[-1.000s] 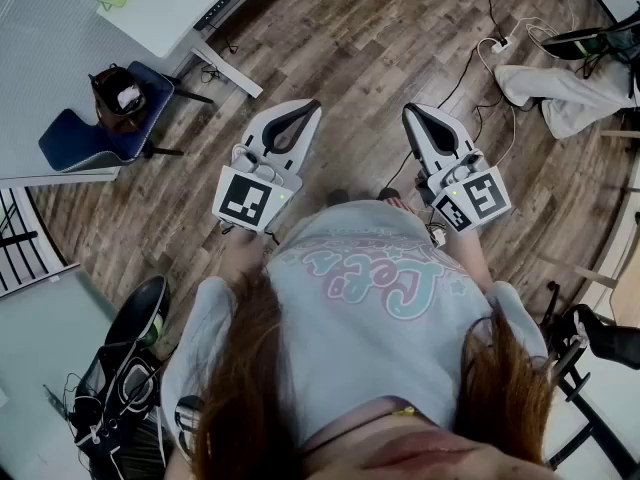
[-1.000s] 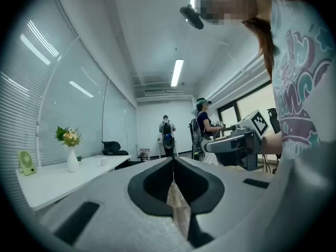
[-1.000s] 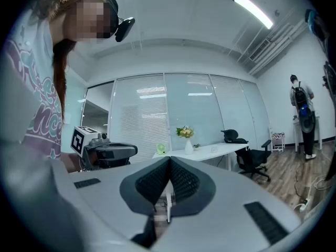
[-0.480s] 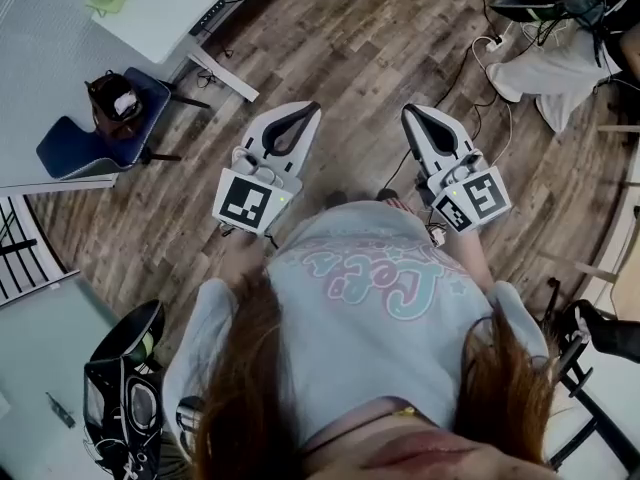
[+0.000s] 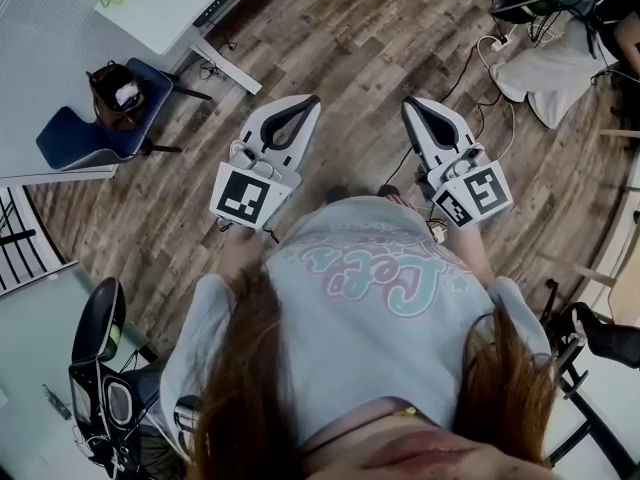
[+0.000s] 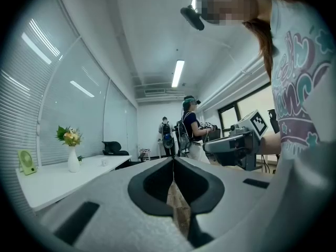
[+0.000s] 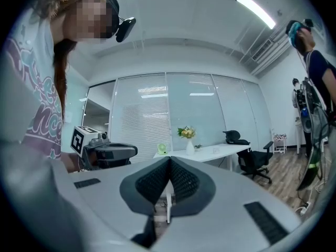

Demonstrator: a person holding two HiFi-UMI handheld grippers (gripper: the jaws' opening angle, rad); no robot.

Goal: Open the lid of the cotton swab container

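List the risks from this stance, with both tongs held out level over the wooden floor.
1. No cotton swab container shows in any view. The left tongs and right tongs are shut and empty, so she will probably have to walk to find it.
2. Cables trail across the floor ahead of her and could trip her.
3. Another person stands in the room on her route and might be bumped.

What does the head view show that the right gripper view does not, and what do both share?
Only the head view: the blue chair with a brown bag. Only the right gripper view: the vase of flowers and a ceiling light. Both: the left gripper and right gripper, jaws together, holding nothing.
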